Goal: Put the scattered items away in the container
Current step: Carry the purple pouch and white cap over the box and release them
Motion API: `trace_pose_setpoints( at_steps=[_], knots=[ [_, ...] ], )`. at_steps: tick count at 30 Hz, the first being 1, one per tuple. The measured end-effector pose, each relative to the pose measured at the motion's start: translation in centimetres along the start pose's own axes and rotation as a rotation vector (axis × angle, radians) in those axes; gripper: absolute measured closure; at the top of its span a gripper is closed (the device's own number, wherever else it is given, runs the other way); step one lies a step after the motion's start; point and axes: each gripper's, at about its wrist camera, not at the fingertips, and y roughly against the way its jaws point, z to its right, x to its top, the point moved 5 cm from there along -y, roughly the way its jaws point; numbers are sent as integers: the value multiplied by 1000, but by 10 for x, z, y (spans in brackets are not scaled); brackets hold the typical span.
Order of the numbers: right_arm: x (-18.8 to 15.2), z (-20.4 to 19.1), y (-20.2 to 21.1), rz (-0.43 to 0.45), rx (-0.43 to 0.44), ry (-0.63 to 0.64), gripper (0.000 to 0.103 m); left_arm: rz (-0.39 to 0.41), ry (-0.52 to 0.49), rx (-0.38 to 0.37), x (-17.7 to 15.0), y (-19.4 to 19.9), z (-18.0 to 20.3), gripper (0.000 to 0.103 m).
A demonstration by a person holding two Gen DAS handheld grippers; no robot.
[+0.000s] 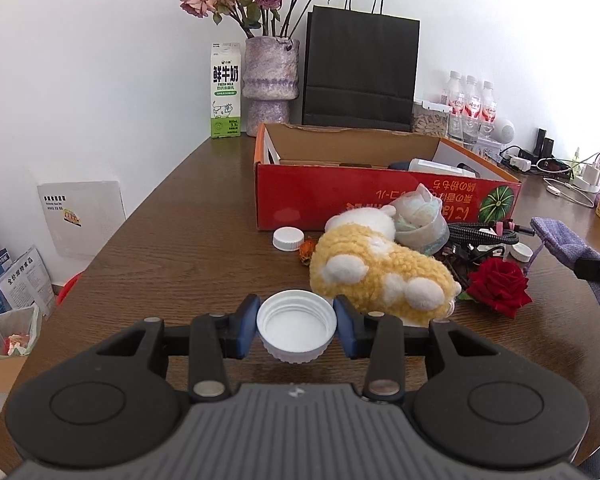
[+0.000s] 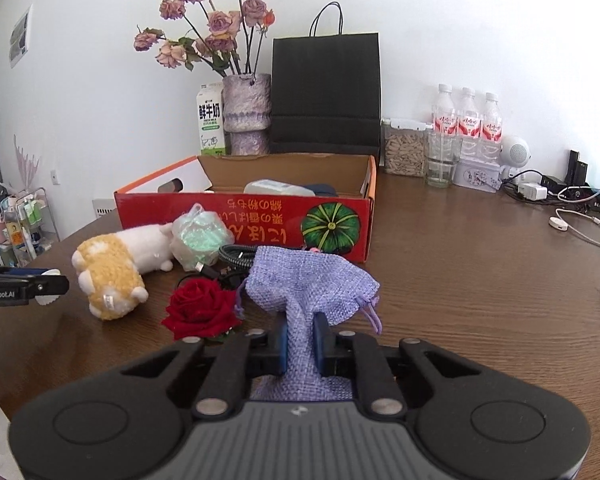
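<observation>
Brown wood-grain table (image 2: pixel 480 280) against a white wall carries our work. Our left gripper (image 1: pixel 296 326) clamps a white cap (image 1: pixel 296 330); our right gripper (image 2: pixel 300 338) is squeezed tight on a lilac drawstring pouch (image 2: pixel 308 280). Beyond lie a plush toy (image 1: pixel 380 272), red rose (image 2: pixel 202 308), then the red cardboard box (image 2: pixel 260 216).

White cap (image 1: pixel 296 326); lilac woven pouch (image 2: pixel 308 280); red box (image 1: pixel 340 196), green pumpkin print.

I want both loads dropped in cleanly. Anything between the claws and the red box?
The plush toy and wrapped bundle lie between the left claw with its cap and the box. The pouch in the right claw only has to clear the cable.
</observation>
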Motion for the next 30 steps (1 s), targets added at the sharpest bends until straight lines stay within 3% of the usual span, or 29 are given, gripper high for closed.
trace_pose_setpoints(
  at_steps=[12, 20, 30],
  knots=[
    [51, -6, -7, 121, 27, 24, 92, 137, 2, -32, 56, 1, 9, 62],
    [109, -12, -41, 205, 39, -3, 92, 206, 26, -41, 114, -32, 26, 62],
    [184, -42, -96, 271, 81, 31, 91, 291, 82, 15, 189, -83, 37, 62]
  ],
)
